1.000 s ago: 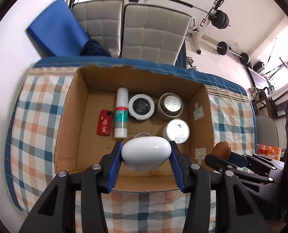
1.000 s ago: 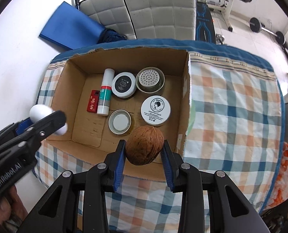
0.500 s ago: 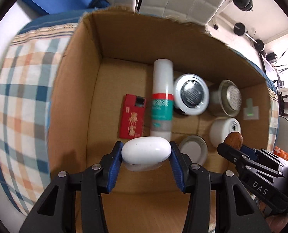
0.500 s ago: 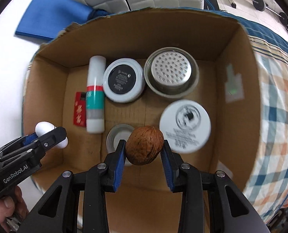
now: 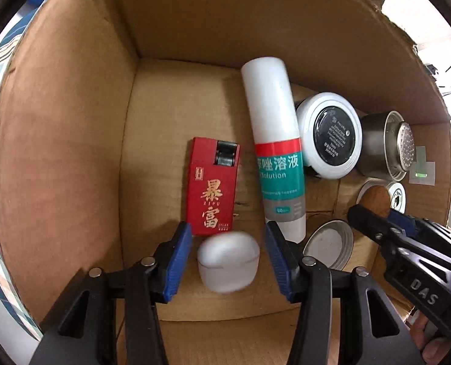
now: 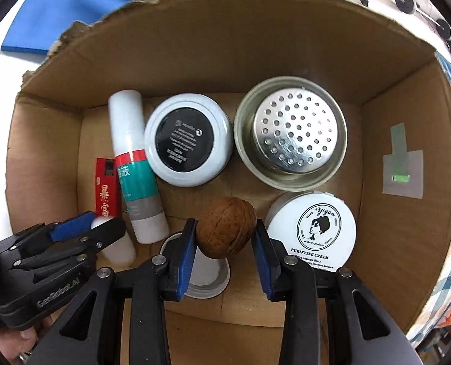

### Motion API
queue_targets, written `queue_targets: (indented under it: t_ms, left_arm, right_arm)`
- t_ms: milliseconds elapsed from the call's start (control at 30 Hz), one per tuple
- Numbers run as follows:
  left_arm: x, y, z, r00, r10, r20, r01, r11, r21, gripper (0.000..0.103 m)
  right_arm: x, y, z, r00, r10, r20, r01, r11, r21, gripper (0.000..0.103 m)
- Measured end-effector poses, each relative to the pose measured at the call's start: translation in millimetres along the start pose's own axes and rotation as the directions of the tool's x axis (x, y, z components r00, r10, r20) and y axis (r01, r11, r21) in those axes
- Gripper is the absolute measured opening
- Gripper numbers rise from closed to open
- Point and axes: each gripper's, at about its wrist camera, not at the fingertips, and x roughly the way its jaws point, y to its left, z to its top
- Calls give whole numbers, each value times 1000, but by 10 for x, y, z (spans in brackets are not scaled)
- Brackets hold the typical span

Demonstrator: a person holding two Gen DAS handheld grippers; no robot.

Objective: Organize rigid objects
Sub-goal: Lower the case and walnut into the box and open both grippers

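Both grippers are down inside the cardboard box [image 5: 73, 121]. My left gripper [image 5: 228, 255] is open; the white oval case [image 5: 228, 261] sits blurred between its blue pads with gaps on both sides, just below the red lighter box [image 5: 211, 188]. My right gripper [image 6: 224, 243] has its jaws apart around the brown walnut [image 6: 225, 231], with gaps on both sides. The walnut is above the small metal lid [image 6: 205, 276]. The right gripper also shows in the left wrist view [image 5: 374, 210].
The box [image 6: 407, 243] also holds a white and teal solution bottle [image 5: 274, 158] lying flat, a white jar with a black lid [image 6: 189, 143], a perforated steel cup [image 6: 290, 133] and a white cream jar [image 6: 315, 231]. Checked cloth [image 6: 450, 279] lies outside to the right.
Both grippers have gone lower into the box. The left jaws have opened and let go of the white case. The right jaws have opened around the walnut.
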Motion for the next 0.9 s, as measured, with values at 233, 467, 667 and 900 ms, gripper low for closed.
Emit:
queue_targets:
  t_ms: [233,467,667,900]
  left_arm:
    - [-186,22,31,999,5,34,-4,1000,-6,60]
    - [-545,-38,-130,990,26,141,-27,1000,3,84]
    - [-875,-93,-338,967,78,242,-84,996,14,102]
    - [-1057,-198,-517,945,111,309,-126,992,28,103]
  right_arm:
    - [20,-45,27,1000,4,8,-4,1000,16,43]
    - [-124,11,-182,999,-7,42,5,1000,26,62]
    - [-364,15,-434,993,-67,95,66,998,8,67]
    - [-632,-51,-748,981,-107,160,104,994,26,87]
